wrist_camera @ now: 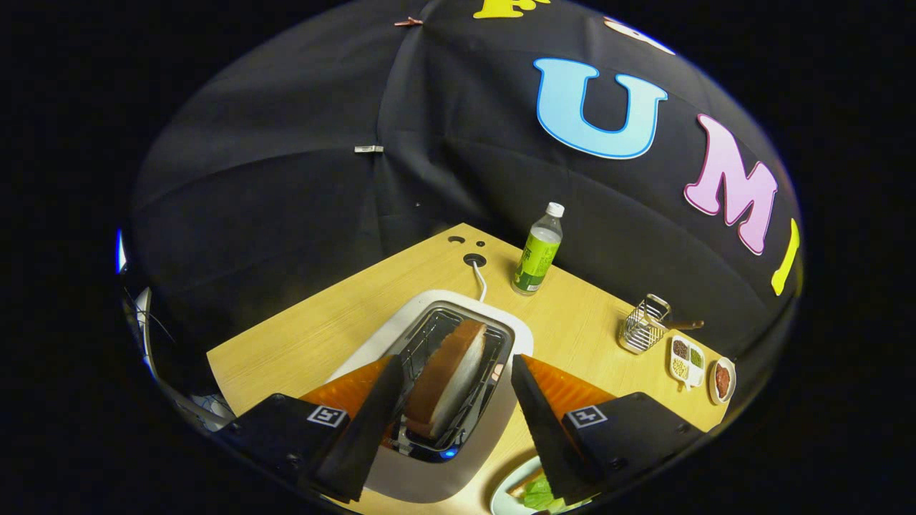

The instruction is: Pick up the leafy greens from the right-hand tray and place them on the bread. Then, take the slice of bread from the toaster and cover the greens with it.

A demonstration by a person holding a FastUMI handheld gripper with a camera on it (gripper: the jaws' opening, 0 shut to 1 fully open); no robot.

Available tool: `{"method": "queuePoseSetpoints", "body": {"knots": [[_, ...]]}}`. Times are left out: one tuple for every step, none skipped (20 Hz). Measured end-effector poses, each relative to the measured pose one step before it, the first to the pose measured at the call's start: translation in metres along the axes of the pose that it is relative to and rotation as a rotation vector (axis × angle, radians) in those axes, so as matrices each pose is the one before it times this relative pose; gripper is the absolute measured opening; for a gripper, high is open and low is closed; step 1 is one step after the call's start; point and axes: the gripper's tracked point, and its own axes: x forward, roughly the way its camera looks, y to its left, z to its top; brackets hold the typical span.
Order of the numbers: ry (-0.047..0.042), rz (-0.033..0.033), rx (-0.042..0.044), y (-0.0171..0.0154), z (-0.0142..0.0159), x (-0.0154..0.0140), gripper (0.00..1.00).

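Note:
A white toaster [429,472] stands on the wooden table directly below my gripper [455,366]. A slice of bread [447,379] with a brown crust stands on edge in its slot, tilted, poking up between my two fingers. The gripper is open, one black finger [372,415] on each side of the slice, neither pressing on it. Below the right finger, a white plate [504,497] holds leafy greens [540,495] lying on a slice of bread, mostly hidden by the finger.
A green-labelled bottle [538,250] stands beyond the toaster, next to a cable hole with the toaster's white cord [479,280]. To the right sit a wire rack [644,325], a divided white dish [685,360] of condiments and a small bowl [722,380].

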Motion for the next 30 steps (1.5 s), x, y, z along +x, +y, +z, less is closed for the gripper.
{"method": "queuePoseSetpoints", "body": {"knots": [[0.00021, 0.00110, 0.00063, 0.00127, 0.00035, 0.00078, 0.90], [-0.00461, 0.00540, -0.00364, 0.00162, 0.00124, 0.00057, 0.85], [-0.00351, 0.00121, -0.00349, 0.00168, 0.00064, -0.00022, 0.75], [-0.00243, 0.00458, 0.00052, 0.00135, 0.00134, -0.00065, 0.66], [0.00119, -0.00538, 0.00405, 0.00019, -0.00027, 0.00142, 0.56], [0.00599, -0.00592, 0.00800, -0.00177, -0.00090, -0.00029, 0.46], [0.00419, -0.00173, 0.01482, 0.00047, 0.00009, 0.00038, 0.36], [0.00905, -0.01065, 0.01342, -0.00394, -0.00072, -0.00079, 0.31], [0.00851, 0.01035, 0.01392, 0.00286, 0.00022, 0.00000, 0.22], [0.00562, 0.00402, 0.00238, 0.00018, 0.00042, 0.00028, 0.20], [-0.00016, -0.00351, 0.00088, -0.00239, 0.00079, -0.00154, 0.19], [-0.00766, -0.00168, -0.00089, -0.00033, 0.00239, -0.00229, 0.18], [-0.00700, 0.00543, -0.00346, 0.00131, 0.00046, 0.00183, 0.14], [-0.00138, 0.00426, -0.00474, 0.00124, -0.00027, -0.00033, 0.14], [-0.00039, 0.00161, 0.00047, -0.00018, 0.00004, -0.00106, 0.14], [0.00230, 0.00098, 0.00957, -0.00068, 0.00049, -0.00167, 0.14], [-0.00207, -0.00035, 0.01412, -0.00100, 0.00226, -0.00178, 0.14], [-0.00464, 0.00195, 0.01581, -0.00112, 0.00427, -0.00250, 0.14], [-0.01553, -0.00316, 0.01586, -0.00164, 0.00641, -0.00430, 0.14], [-0.01780, 0.00650, 0.01545, -0.00049, 0.00836, -0.00602, 0.14], [-0.02862, 0.00163, 0.01199, 0.00005, 0.01062, -0.00698, 0.14], [-0.03189, -0.00006, 0.00603, -0.00199, 0.01191, -0.00581, 0.14], [-0.02828, -0.00271, 0.00517, -0.00227, 0.01044, -0.00673, 0.14], [-0.01833, -0.00207, 0.00994, -0.00290, 0.00925, -0.00635, 0.14], [-0.01712, -0.00268, 0.00856, -0.00286, 0.00775, -0.00367, 0.14], [-0.01549, -0.00325, 0.00893, -0.00357, 0.00817, -0.00422, 0.14], [-0.01466, -0.00910, 0.00322, -0.00609, 0.00790, -0.00449, 0.14], [-0.01262, -0.00667, 0.00270, -0.00623, 0.00714, -0.00524, 0.14], [-0.01311, -0.00480, 0.00440, -0.00496, 0.00559, -0.00507, 0.14], [-0.01042, -0.00592, 0.00755, -0.00682, 0.00400, -0.00580, 0.14]]}}
